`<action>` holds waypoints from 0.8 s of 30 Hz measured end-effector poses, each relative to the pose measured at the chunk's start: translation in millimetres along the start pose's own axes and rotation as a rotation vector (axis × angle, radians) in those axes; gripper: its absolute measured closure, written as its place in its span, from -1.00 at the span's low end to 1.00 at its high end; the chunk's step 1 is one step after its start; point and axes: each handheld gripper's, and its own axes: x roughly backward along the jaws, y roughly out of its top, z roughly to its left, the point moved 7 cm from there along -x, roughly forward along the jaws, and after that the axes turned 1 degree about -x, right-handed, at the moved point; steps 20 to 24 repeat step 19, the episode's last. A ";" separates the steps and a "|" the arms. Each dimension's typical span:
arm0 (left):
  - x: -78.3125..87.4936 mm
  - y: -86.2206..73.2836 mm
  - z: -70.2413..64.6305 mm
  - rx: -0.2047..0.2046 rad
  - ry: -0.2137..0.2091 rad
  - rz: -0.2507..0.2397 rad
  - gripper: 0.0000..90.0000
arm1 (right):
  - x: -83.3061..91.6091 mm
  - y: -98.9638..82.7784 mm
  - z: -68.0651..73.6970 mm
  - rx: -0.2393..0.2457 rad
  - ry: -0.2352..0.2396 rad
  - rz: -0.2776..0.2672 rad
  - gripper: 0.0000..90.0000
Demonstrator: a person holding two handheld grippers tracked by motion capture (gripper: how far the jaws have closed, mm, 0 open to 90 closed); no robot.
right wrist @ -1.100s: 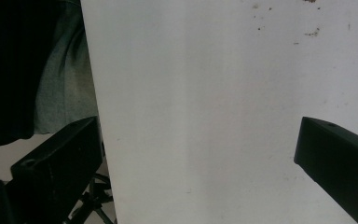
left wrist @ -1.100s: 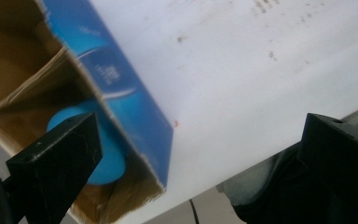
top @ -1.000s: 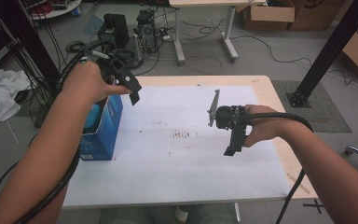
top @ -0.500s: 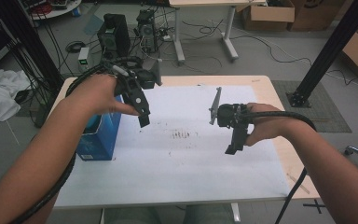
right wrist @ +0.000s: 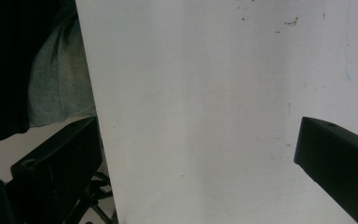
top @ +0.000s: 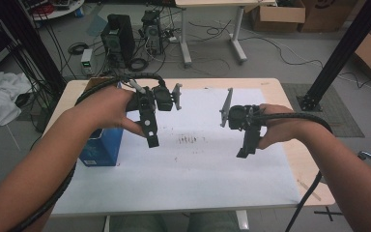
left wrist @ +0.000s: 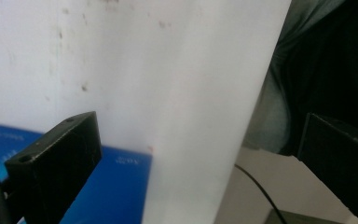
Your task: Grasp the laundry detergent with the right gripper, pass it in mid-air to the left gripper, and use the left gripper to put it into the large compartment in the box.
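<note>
A white sheet (top: 198, 169) covers most of the wooden table (top: 297, 159), with small dark marks (top: 188, 140) near its middle. A blue box (top: 101, 147) stands at the sheet's left edge. My left gripper (top: 150, 140) hangs above the sheet just right of the box, tips pointing back toward the person. Its jaws stand wide apart and hold nothing in the left gripper view (left wrist: 196, 135), where the blue box (left wrist: 116, 186) lies below them. My right gripper (top: 245, 151) hovers over the right half of the sheet, also open and holding nothing (right wrist: 196, 135) above the white sheet (right wrist: 205, 93).
Behind the table on the floor stand computer cases (top: 118, 36) amid cables, plus a second table's legs (top: 186, 43). A black slanted post (top: 338, 53) rises at the right, cardboard boxes (top: 275, 17) sit at the back, and white cloth (top: 0, 101) lies at the left.
My left gripper has swung from above the blue box rightward and down over the sheet. The right gripper has stayed almost where it was.
</note>
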 end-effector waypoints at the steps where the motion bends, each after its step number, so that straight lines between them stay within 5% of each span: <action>1: -0.1 0.4 0.2 -0.007 -0.001 -0.005 -1.00 | 0.4 0.1 0.0 -0.001 0.000 -0.001 -0.98; 24: -10.2 0.7 3.1 -0.031 -0.028 0.018 -1.00 | 0.4 2.6 -4.9 -0.011 -0.003 -0.005 -0.98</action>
